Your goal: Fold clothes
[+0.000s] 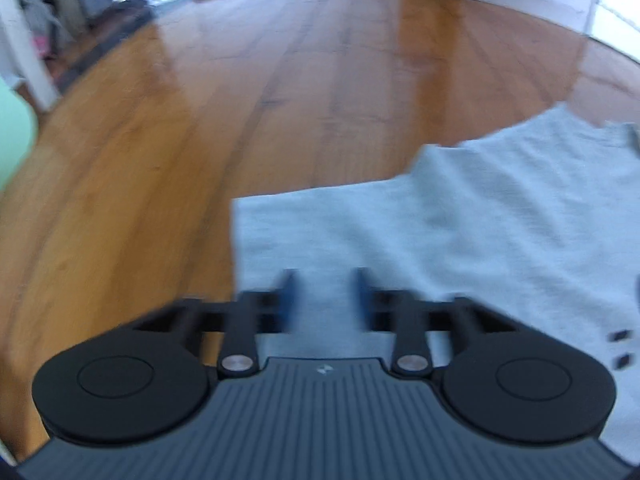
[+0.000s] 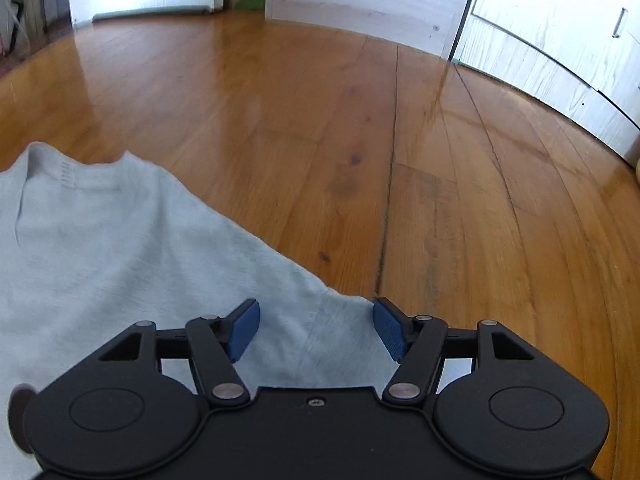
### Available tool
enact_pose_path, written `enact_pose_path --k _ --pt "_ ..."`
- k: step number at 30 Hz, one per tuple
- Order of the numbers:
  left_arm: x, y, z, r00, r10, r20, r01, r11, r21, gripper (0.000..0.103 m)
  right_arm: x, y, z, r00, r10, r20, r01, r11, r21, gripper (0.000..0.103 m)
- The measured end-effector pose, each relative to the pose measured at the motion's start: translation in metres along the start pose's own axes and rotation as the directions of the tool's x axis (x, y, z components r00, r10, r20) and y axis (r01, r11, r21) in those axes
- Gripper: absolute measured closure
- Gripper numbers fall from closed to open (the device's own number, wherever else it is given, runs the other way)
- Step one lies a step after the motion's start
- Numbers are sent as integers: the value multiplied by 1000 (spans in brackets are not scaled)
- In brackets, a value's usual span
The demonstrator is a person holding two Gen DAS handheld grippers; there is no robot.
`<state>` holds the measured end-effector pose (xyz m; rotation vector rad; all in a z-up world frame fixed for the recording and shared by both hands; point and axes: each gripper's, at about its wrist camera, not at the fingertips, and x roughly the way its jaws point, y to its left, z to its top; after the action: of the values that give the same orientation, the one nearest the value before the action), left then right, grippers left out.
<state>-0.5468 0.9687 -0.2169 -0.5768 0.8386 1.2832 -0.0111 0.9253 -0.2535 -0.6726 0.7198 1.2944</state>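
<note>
— Black housing fills the bottom of the left wrist view; ahead of it the left gripper (image 1: 326, 300) has its jaws spread, with grey cloth showing in the gap between the blue pads (image 1: 287, 294).

— Are they pinching anything?

— No, nothing sits between them. That view is blurred, so whether the tips touch the cloth cannot be told.

— And the garment?

— It is a light grey shirt (image 1: 460, 224) lying flat on the wooden floor (image 1: 180, 128). Its left edge runs just left of the left jaw, and the cloth stretches forward and off to the right of the jaws. Left of the jaws there is only floorboard.

— Now the other hand?

— The right gripper (image 2: 316, 330) has its jaws spread wider, holding nothing. The shirt (image 2: 120, 248) lies to the left of them and under them, its neckline (image 2: 60, 176) far ahead on the left. A corner of the cloth ends just at the right jaw's blue pad (image 2: 390, 330).

— Beyond that?

— Bare floor (image 2: 440, 160) ahead and to the right of the jaws, with white cabinet doors (image 2: 560, 40) far off on the right.
</note>
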Motion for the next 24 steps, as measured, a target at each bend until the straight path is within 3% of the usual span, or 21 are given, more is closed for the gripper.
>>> enact_pose_path --k 1,2,4,9,11,12,13,16,18,21,24 --pt "1 -7 1 999 34 5 -34 999 21 103 1 1 0 1000 -19 3 19 1000 -11 84" --pt "2 -14 3 998 68 11 -68 997 42 103 1 2 -1 999 -45 6 45 999 -26 96" --pt "5 -27 6 989 143 29 -145 986 77 103 1 4 -3 995 -97 14 98 994 -57 96" --pt "22 -30 9 948 310 64 -315 947 71 103 1 9 -8 974 -224 39 227 965 -130 96" --pt "20 -26 7 933 355 59 -357 933 36 103 2 11 -10 960 -273 52 278 947 -158 78" --pt "13 -22 6 937 346 52 -346 938 -7 100 -3 9 -10 956 -290 53 295 946 -138 55" --pt "3 -16 3 951 305 46 -301 951 -73 99 -10 6 -10 951 -305 52 309 945 -110 44" --pt "-23 -1 -5 989 140 44 -127 965 -231 93 -29 -2 -11 936 -349 45 350 936 -27 40" --pt "-29 -2 -9 998 54 24 -46 967 -249 65 -42 -20 -18 943 -332 20 329 941 84 36" --pt "-34 -13 -19 998 56 1 -55 976 -212 58 -52 -48 -37 936 -352 -5 344 912 222 35" --pt "-27 -22 -27 999 44 -20 -47 984 -172 54 -48 -69 -56 951 -308 -17 297 899 321 34"
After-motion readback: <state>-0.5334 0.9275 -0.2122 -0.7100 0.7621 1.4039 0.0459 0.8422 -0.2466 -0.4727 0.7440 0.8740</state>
